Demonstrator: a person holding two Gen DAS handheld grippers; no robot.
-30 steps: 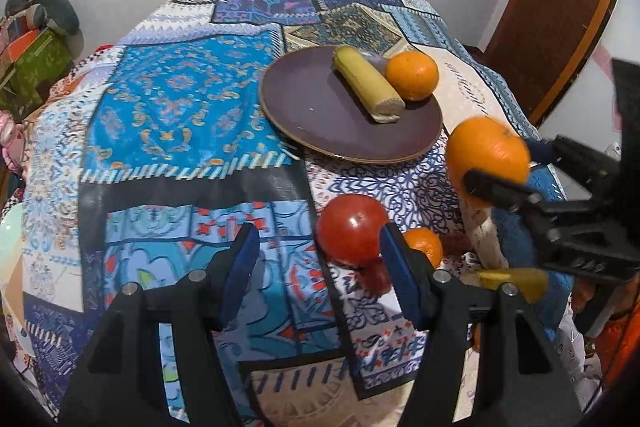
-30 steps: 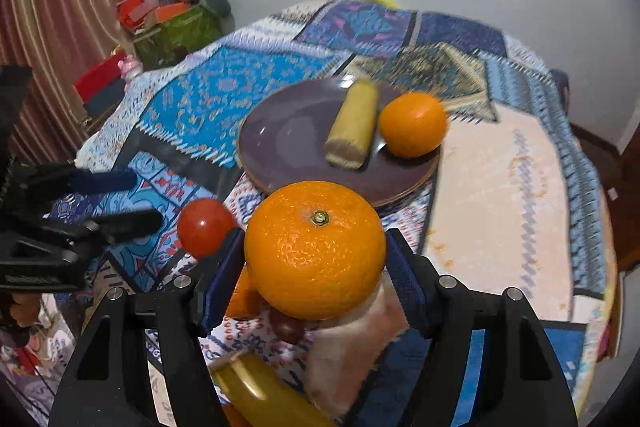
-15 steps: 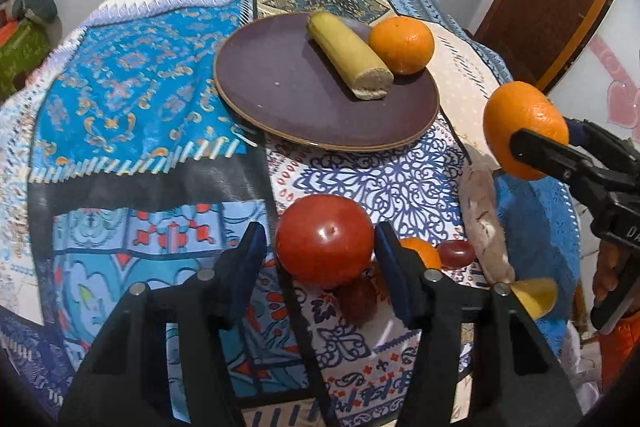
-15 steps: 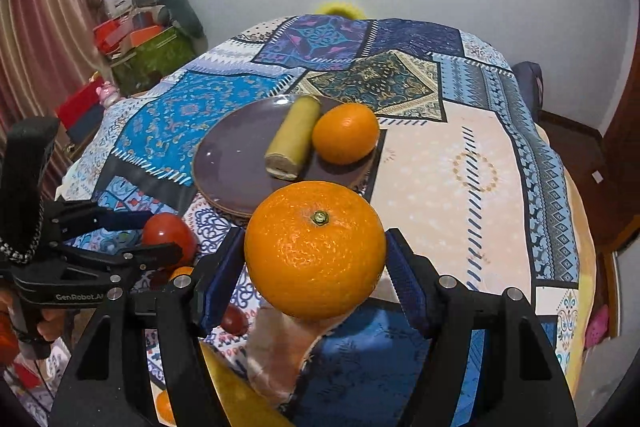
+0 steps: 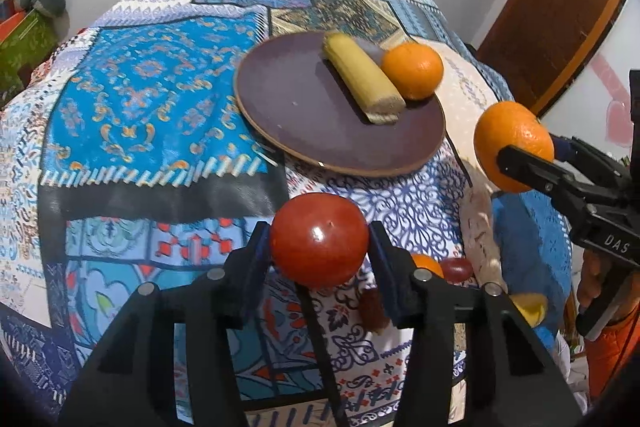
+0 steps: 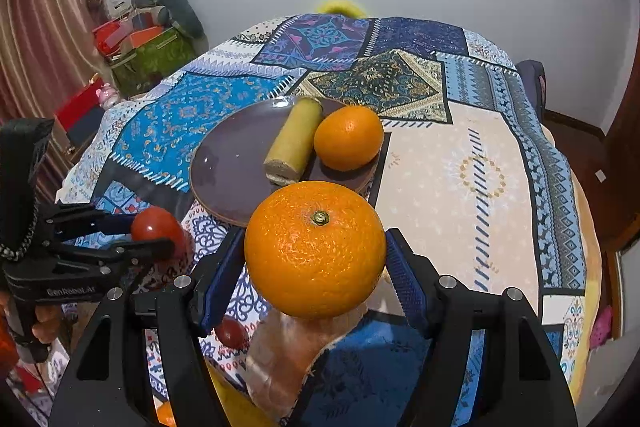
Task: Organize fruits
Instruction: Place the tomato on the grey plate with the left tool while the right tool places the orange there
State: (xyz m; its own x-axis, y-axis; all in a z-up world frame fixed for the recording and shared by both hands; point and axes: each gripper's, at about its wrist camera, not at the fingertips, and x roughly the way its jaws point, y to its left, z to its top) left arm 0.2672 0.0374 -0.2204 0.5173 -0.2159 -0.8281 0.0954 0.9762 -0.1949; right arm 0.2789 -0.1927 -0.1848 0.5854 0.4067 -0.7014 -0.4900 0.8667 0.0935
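Observation:
My left gripper (image 5: pixel 319 241) is shut on a red tomato (image 5: pixel 319 239) and holds it above the patterned cloth, short of the plate; it also shows in the right wrist view (image 6: pixel 154 231). My right gripper (image 6: pixel 316 251) is shut on a large orange (image 6: pixel 315 249), held in the air to the right of the plate; the left wrist view shows that orange (image 5: pixel 510 143) too. A dark purple plate (image 5: pixel 300 107) holds a yellow banana piece (image 5: pixel 362 79) and a second orange (image 5: pixel 414 69).
Near the table's front edge lie a small orange (image 5: pixel 429 263), a dark red fruit (image 5: pixel 456 269), a pale long fruit (image 5: pixel 478 235) and a yellow fruit (image 5: pixel 528 307). Boxes and bags (image 6: pixel 144 47) stand at the back left. A wooden door (image 5: pixel 560 3) is at the right.
My left gripper closed on the tomato and lifted it off the cloth. My right gripper rose and pulled back a little with the orange in it.

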